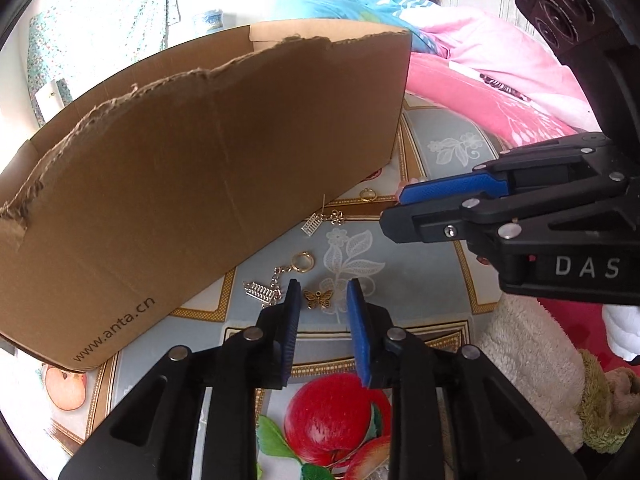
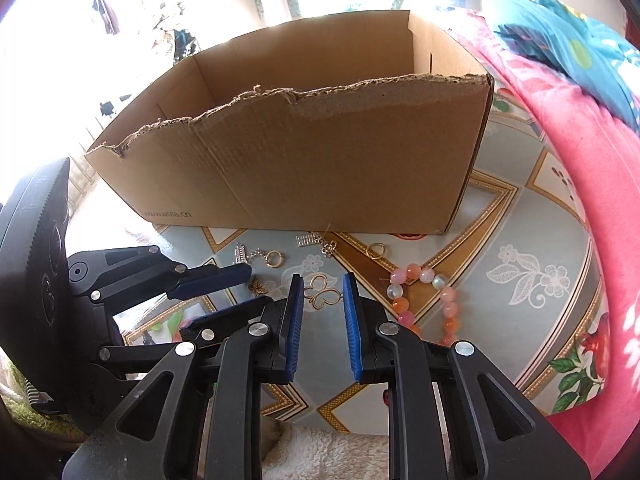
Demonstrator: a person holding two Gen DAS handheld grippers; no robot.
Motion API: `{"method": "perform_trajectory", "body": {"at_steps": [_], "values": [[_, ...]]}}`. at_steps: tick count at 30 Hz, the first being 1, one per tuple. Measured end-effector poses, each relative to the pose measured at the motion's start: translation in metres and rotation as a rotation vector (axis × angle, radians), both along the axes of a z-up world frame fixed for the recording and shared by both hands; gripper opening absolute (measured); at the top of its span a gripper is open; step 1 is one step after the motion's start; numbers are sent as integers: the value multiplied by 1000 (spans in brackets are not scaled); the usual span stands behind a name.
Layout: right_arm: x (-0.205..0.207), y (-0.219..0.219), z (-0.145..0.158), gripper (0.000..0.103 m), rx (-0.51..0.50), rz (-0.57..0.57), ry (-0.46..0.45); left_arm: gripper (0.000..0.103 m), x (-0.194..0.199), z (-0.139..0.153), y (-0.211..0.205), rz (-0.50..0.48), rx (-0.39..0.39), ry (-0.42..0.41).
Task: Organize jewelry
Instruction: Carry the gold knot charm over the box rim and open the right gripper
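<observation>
A cardboard box [image 1: 200, 152] with a torn upper edge stands on the bench [image 1: 440, 280], which is covered by a patterned oilcloth. The jewelry is laid out on the bench along the front of the box.

In the left wrist view, the left tool [image 1: 320, 296] is seen with its jaws slightly parted and nothing gripped; a small bronze butterfly charm [image 1: 318, 299] lies on the bench between the blue fingertips, untouched. Beside it a chain charm with a gold ring [image 1: 303, 261] is shown, and nearer the box an abacus charm [image 1: 313, 224]. The right tool [image 1: 400, 200] enters from the right.

In the right wrist view, the right tool [image 2: 320, 284] is seen with a narrow gap between its jaws and nothing held. An open gold butterfly pendant [image 2: 323, 296] lies just ahead of its tips. A pink and orange bead bracelet [image 2: 424, 300], almost wholly hidden in the left view, is shown here to the right. The interior walls of the box are also visible only here; its floor is hidden.
</observation>
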State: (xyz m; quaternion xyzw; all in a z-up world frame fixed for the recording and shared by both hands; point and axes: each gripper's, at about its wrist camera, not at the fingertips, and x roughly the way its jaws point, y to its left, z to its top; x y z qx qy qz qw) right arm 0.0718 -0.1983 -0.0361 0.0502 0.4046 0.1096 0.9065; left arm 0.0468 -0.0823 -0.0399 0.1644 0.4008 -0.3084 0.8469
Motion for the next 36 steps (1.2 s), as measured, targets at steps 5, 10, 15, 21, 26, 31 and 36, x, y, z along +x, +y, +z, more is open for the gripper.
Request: {"method": "perform_trajectory", "body": {"at_steps": [5,10,15,21,26,31,36], "values": [[1,-6,-1,18,28,5,-15,22,5,2,-8,62,34,23],[2,-8,-2,18,59,14,-29,12,7,5,-24,66,81,44],[2,-8,-2,18,78,24,-46,11,8,6,-25,68,90,53],[-1,-12,4,18,89,25,-68,11,2,7,-17,61,78,45],[-10,-15,13,18,88,23,-95,11,-9,25,-10,43,54,-7],[-25,-18,39,18,97,22,-165,12,-19,63,5,29,-23,-75],[-35,-14,79,18,121,50,-280,12,-13,107,29,50,-106,-148]]}}
